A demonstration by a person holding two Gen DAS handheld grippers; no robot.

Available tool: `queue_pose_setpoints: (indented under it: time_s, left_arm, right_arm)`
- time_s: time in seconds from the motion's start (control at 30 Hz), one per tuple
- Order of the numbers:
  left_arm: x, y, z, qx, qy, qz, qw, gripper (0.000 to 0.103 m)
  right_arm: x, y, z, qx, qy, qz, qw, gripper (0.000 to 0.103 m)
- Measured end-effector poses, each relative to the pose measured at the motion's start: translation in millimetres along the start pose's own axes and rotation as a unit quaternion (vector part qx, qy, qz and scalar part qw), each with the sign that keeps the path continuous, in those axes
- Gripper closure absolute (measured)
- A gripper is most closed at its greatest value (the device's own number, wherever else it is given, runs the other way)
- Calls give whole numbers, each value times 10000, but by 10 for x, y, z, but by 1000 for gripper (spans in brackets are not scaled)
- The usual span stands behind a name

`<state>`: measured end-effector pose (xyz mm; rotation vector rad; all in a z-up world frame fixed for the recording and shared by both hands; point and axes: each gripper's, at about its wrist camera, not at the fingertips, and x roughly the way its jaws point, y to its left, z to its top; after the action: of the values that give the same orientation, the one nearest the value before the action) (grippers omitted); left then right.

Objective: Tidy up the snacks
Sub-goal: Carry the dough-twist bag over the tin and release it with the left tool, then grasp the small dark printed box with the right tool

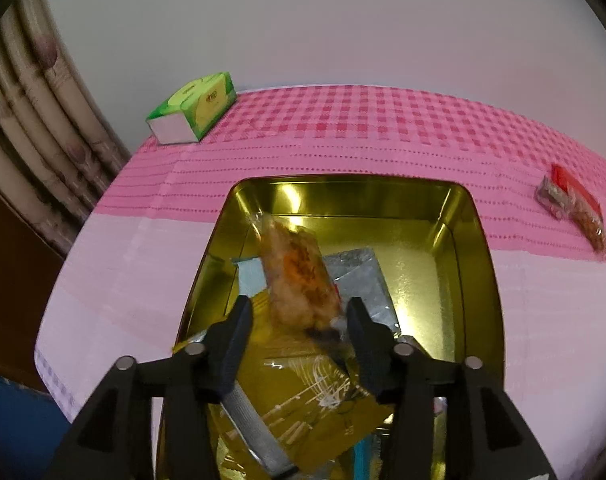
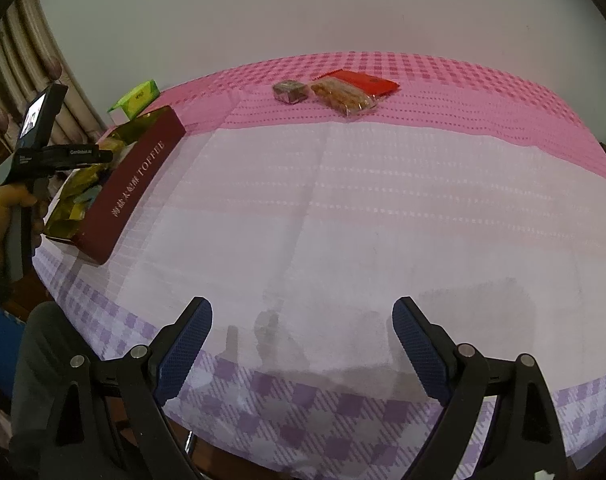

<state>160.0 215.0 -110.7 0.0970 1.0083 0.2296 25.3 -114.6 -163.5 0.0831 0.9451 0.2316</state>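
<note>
A gold-lined tin (image 1: 477, 264) with dark red "TOFFEE" sides (image 2: 137, 184) sits at the table's left. It holds several yellow, silver and blue snack packets (image 1: 315, 392). My left gripper (image 1: 299, 312) hovers over the tin with its fingers apart; a blurred clear-wrapped orange snack (image 1: 299, 276) lies between the tips, touching the right finger. My right gripper (image 2: 303, 344) is open and empty above the table's near edge. Three snacks lie at the far side: a small brown square one (image 2: 290, 91), a clear-wrapped crispy bar (image 2: 343, 98) and a red packet (image 2: 365, 81).
A green tissue box (image 1: 195, 110) stands at the far left corner, also in the right wrist view (image 2: 137, 98). A pink, white and purple checked cloth (image 2: 343, 208) covers the table. Curtains (image 1: 35, 128) hang at the left. The hand holding the left gripper (image 2: 7, 208) is by the tin.
</note>
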Motion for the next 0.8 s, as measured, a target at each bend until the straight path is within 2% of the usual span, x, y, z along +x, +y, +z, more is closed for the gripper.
queue_pose_setpoints:
  time_s: [0.03, 0.13, 0.23, 0.3, 0.4, 0.47, 0.53, 0.67, 0.77, 0.8]
  left_arm:
    - [-21, -22, -17, 90, -62, -43, 9999, 41]
    - [-180, -34, -116, 292, -320, -256, 9987, 40]
    - [-521, 34, -319, 375, -686, -463, 9959, 40]
    - [-808, 145, -523, 204, -931, -743, 9927, 39]
    - [-1168, 303, -912, -244, -1290, -1159, 9845, 24]
    - [-1255, 330, -1120, -369, -1394, -1342, 9804, 23]
    - [-1246, 299, -1231, -302, -1361, -1381, 9806, 23]
    - [-1183, 177, -1264, -250, -1230, -1638, 9785, 23]
    - [-1195, 83, -1261, -123, -1240, -1813, 9755, 23]
    - [-1201, 66, -1285, -98, -1228, -1819, 9756, 23]
  right_arm:
    - [16, -8, -4, 8, 12, 1, 10000, 13]
    - [37, -8, -10, -10, -18, 23, 10000, 13]
    - [60, -2, -6, -69, -104, 43, 9999, 13]
    - [93, 11, 16, -132, -126, 26, 9998, 13]
    - [175, 92, 111, -252, -154, 136, 9995, 13]
    - [271, 214, 221, -503, -126, 262, 9983, 13]
    - [429, 372, 405, -902, -50, 246, 9956, 13]
    - [688, 507, 874, -1142, -37, 82, 9934, 13]
    - [863, 575, 1329, -1341, -114, -58, 9909, 13]
    - [928, 599, 1532, -1502, -138, -227, 9883, 13]
